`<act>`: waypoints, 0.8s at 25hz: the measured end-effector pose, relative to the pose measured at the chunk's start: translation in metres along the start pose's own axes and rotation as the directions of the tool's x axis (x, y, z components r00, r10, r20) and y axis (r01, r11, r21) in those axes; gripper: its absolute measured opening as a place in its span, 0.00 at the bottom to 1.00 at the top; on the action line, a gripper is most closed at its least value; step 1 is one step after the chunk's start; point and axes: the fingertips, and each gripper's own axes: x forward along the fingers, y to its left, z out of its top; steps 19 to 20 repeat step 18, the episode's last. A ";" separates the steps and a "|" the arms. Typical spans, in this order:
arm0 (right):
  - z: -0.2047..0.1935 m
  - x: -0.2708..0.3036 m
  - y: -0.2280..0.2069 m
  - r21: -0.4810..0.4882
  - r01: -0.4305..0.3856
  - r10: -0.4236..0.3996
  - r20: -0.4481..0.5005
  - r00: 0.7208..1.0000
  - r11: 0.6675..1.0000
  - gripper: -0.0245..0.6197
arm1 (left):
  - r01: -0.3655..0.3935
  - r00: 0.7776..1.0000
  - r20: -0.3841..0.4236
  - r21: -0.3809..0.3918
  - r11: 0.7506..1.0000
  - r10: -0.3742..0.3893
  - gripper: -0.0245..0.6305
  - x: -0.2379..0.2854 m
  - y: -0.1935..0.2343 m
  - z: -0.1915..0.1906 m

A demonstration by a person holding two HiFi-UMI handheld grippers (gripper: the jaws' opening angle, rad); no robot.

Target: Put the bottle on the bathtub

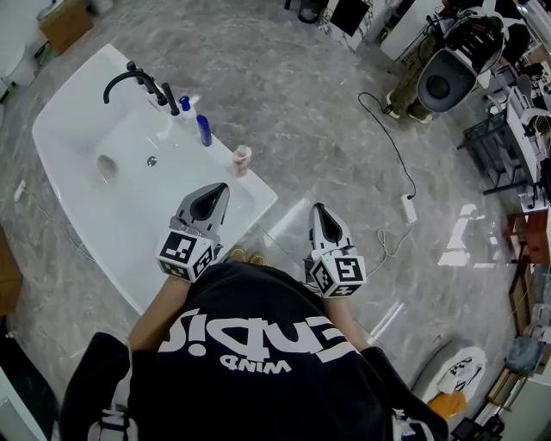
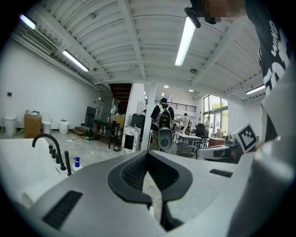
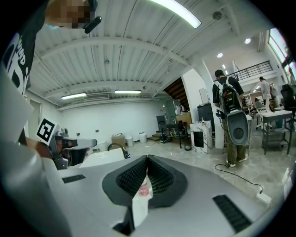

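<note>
A small pink bottle (image 1: 242,159) stands upright on the near rim of the white bathtub (image 1: 77,207). A dark blue bottle (image 1: 204,130) and a white bottle with a blue cap (image 1: 184,108) stand beside the black faucet (image 1: 129,82). My left gripper (image 1: 219,188) hovers over the tub's near corner, just short of the pink bottle, its jaws shut and empty. My right gripper (image 1: 318,208) hangs over the floor to the right of the tub, shut with nothing held. The right gripper view shows the pink bottle (image 3: 144,187) through the slot behind the closed tips. The blue-capped bottle (image 2: 76,162) also shows in the left gripper view.
A black cable runs to a white power strip (image 1: 408,207) on the marble floor right of the tub. A person with a backpack (image 2: 163,115) stands farther off among desks and racks. A cardboard box (image 1: 65,24) sits beyond the tub's far end.
</note>
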 end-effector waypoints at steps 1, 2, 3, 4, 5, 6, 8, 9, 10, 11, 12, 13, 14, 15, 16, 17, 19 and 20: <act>-0.001 0.001 0.000 0.001 -0.003 0.003 -0.001 1.000 1.000 0.07 | -0.003 1.000 -0.001 -0.002 1.000 0.003 0.05 0.000 0.001 -0.001; -0.001 0.001 0.001 0.003 -0.005 0.005 -0.002 1.000 1.000 0.07 | -0.006 1.000 -0.002 -0.005 1.000 0.006 0.05 -0.001 0.002 -0.002; -0.001 0.002 0.001 0.006 -0.006 0.006 -0.003 1.000 1.000 0.07 | -0.010 1.000 -0.003 -0.006 1.000 0.010 0.05 -0.001 0.003 -0.002; -0.002 0.002 0.002 0.009 -0.007 0.007 -0.004 1.000 1.000 0.07 | -0.014 1.000 -0.003 -0.008 1.000 0.014 0.05 -0.002 0.003 -0.003; -0.002 0.002 0.002 0.011 -0.008 0.008 -0.005 1.000 1.000 0.07 | -0.018 1.000 -0.003 -0.010 1.000 0.018 0.05 -0.002 0.004 -0.003; -0.002 0.002 0.002 0.013 -0.009 0.009 -0.006 1.000 1.000 0.07 | -0.020 1.000 -0.002 -0.012 1.000 0.020 0.05 -0.003 0.004 -0.003; -0.003 0.003 0.003 0.014 -0.012 0.012 -0.008 1.000 1.000 0.07 | -0.025 1.000 -0.002 -0.015 1.000 0.025 0.05 -0.003 0.005 -0.003; -0.004 0.003 0.003 0.015 -0.013 0.013 -0.010 1.000 1.000 0.07 | -0.026 1.000 -0.003 -0.016 1.000 0.026 0.05 -0.004 0.006 -0.003; -0.004 0.003 0.004 0.015 -0.014 0.014 -0.012 1.000 1.000 0.07 | -0.026 1.000 -0.005 -0.017 1.000 0.026 0.05 -0.005 0.006 -0.003; -0.004 0.004 0.005 0.016 -0.015 0.015 -0.014 1.000 1.000 0.07 | -0.028 1.000 -0.006 -0.017 0.999 0.028 0.05 -0.006 0.007 -0.003; -0.004 0.004 0.005 0.017 -0.016 0.017 -0.016 1.000 1.000 0.07 | -0.029 1.000 -0.008 -0.017 0.999 0.029 0.05 -0.007 0.007 -0.003; -0.004 0.004 0.006 0.017 -0.018 0.019 -0.018 1.000 1.000 0.07 | -0.031 0.999 -0.010 -0.018 0.999 0.031 0.05 -0.007 0.008 -0.003; -0.004 0.005 0.006 0.018 -0.020 0.020 -0.019 1.000 1.000 0.07 | -0.033 0.999 -0.011 -0.018 0.999 0.033 0.05 -0.008 0.008 -0.003; -0.005 0.006 0.006 0.019 -0.021 0.022 -0.021 1.000 1.000 0.07 | -0.035 0.999 -0.012 -0.017 0.999 0.034 0.05 -0.007 0.009 -0.004; -0.006 0.007 0.006 0.020 -0.022 0.023 -0.022 1.000 1.000 0.07 | -0.036 0.999 -0.013 -0.017 0.999 0.036 0.05 -0.007 0.010 -0.004; -0.006 0.008 0.006 0.020 -0.023 0.023 -0.023 0.999 1.000 0.07 | -0.037 0.999 -0.014 -0.016 0.999 0.037 0.05 -0.007 0.011 -0.005; -0.007 0.009 0.005 0.021 -0.023 0.024 -0.024 0.999 1.000 0.07 | -0.039 0.999 -0.015 -0.016 0.999 0.038 0.05 -0.007 0.012 -0.006; -0.007 0.009 0.005 0.021 -0.023 0.024 -0.024 0.999 1.000 0.07 | -0.039 0.999 -0.015 -0.016 0.999 0.038 0.05 -0.007 0.012 -0.006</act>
